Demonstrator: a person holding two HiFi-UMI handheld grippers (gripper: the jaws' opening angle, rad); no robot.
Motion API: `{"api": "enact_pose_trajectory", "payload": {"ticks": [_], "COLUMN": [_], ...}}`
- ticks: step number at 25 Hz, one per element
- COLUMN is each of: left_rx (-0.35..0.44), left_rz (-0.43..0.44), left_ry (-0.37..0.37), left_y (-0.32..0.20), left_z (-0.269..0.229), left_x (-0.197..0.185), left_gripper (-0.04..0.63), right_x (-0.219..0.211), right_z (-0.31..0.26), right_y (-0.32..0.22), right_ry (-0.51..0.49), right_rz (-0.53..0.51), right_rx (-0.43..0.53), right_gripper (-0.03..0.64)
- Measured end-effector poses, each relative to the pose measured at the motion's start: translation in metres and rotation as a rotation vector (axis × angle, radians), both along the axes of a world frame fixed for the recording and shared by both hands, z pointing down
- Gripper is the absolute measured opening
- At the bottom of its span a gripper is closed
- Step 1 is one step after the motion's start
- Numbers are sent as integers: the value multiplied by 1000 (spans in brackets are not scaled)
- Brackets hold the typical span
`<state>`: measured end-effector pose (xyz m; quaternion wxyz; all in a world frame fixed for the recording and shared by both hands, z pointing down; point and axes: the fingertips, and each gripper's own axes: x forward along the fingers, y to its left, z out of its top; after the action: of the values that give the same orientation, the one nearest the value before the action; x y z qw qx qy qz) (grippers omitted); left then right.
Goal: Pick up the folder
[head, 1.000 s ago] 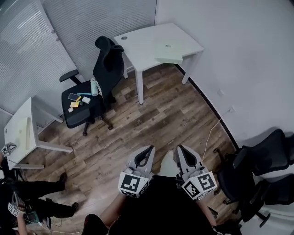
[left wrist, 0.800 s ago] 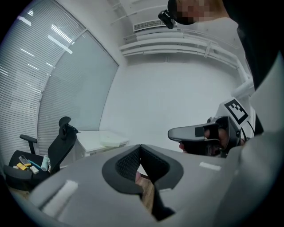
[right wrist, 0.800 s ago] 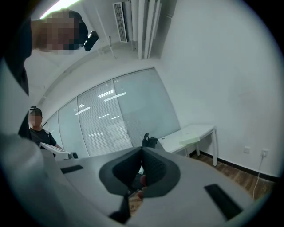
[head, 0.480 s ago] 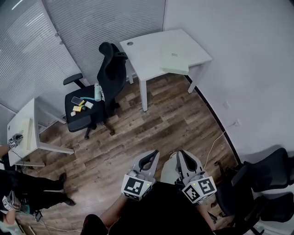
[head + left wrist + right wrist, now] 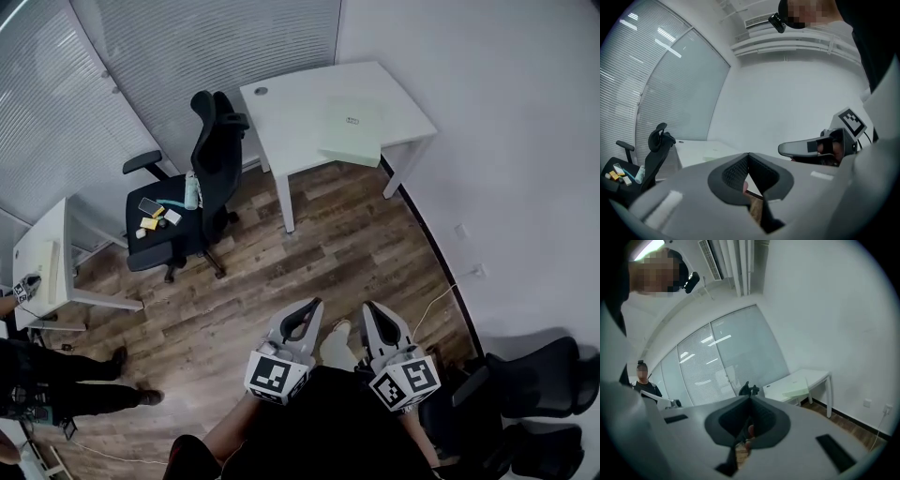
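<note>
Left gripper (image 5: 311,307) and right gripper (image 5: 369,309) are near, side by side, jaws together, nothing clamped. Folder (image 5: 354,131) lies flat on the white desk (image 5: 291,103), far side, well apart from both.

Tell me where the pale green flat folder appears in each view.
Head view: the pale green flat folder, upper centre, on the white desk.
Left gripper view: the folder, small, left of centre, on the desk.
Right gripper view: the folder, right of centre, on the desk.
Shared landmark: black office chair beside the desk.
</note>
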<state>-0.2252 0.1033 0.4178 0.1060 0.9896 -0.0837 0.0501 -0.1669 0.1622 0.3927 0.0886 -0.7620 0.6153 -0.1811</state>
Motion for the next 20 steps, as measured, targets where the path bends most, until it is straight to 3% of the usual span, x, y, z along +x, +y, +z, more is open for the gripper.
{"api": "enact_pose_trajectory", "payload": {"ticks": [11,20], "left_rx": [25,28], "left_rz": [-54,-99], "left_ry": [4,0], "left_y": [10,19], "left_z": [-6,-1], "left_x": [98,127], "left_gripper": [5,5], "right_x": [101,138], "right_z": [5,13], "right_y": [13,12], "right_ry": [-21,-48], "right_rz": [-35,-71], "right_rx": [-2,-5], "right_gripper": [0,0]}}
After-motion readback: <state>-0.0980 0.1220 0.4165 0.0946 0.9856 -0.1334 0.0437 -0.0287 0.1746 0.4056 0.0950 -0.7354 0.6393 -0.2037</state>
